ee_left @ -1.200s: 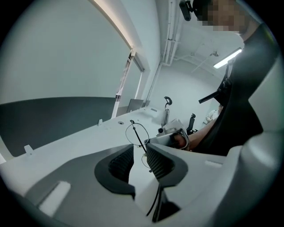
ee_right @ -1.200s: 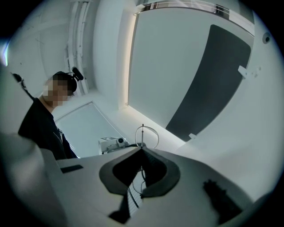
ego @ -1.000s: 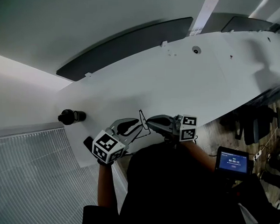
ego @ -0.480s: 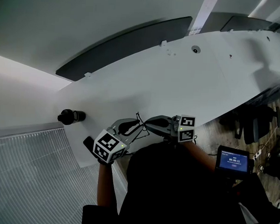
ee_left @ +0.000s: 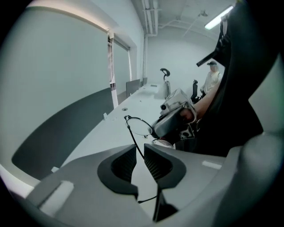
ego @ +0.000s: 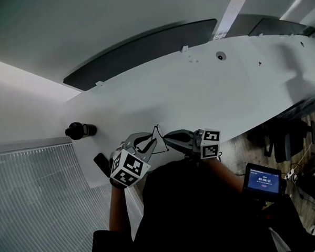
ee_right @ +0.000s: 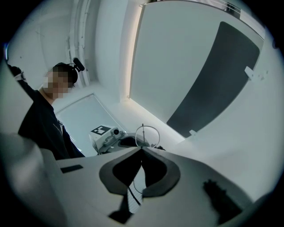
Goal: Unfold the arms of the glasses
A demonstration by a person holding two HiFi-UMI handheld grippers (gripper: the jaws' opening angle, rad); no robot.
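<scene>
A thin black wire-rimmed pair of glasses (ego: pixel 158 135) hangs just above the near edge of the white table (ego: pixel 212 94), between my two grippers. My right gripper (ego: pixel 170 139) comes in from the right, and its jaw tips are shut on the frame beside a lens (ee_right: pixel 147 134). My left gripper (ego: pixel 146 144) is tilted downward from the left. One thin arm (ee_left: pixel 134 141) of the glasses runs through the narrow gap of the left gripper (ee_left: pixel 139 155). Those jaws are closing, and a sliver of space still shows beside the arm.
A black cylindrical object (ego: pixel 81 130) lies on the table to the left, with a small dark item (ego: pixel 100 162) near the edge. A screen with a timer (ego: pixel 262 181) is at lower right, chairs (ego: pixel 286 140) beyond it. A second person (ee_left: pixel 212 79) stands far off.
The left gripper has rolled, so its marker cube now faces another way, and its jaws have narrowed around the glasses' arm. The right gripper and the glasses have stayed almost still.
</scene>
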